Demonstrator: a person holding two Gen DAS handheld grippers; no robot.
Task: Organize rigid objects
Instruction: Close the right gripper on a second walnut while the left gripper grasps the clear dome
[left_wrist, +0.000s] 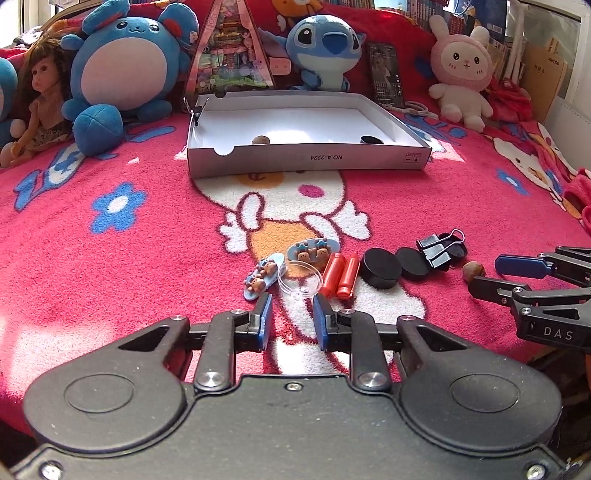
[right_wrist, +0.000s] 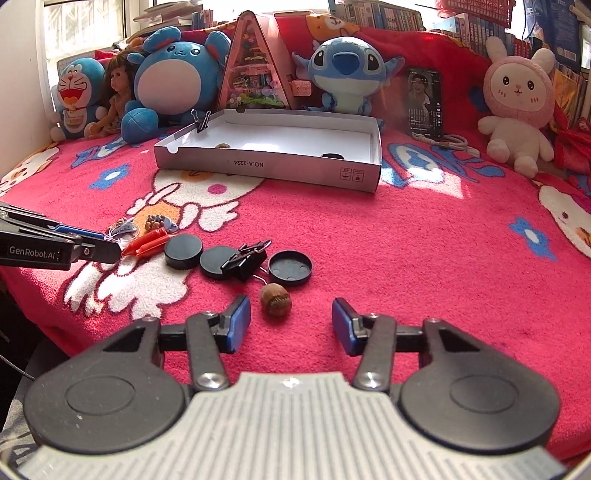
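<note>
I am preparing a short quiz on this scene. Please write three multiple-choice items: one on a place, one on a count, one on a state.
1. Where does the brown nut nearest the right gripper lie?
A. in the box
B. on the blanket between the jaws
C. on the phone

2. How many orange-red tubes lie by the black discs?
A. two
B. four
C. none

3. How do the left gripper jaws stand?
A. shut on a disc
B. shut on a clip
C. open, holding nothing

Key: 1 B, the nut rests on the blanket; 2 A, two tubes lie side by side; 3 C, a gap shows between them.
</note>
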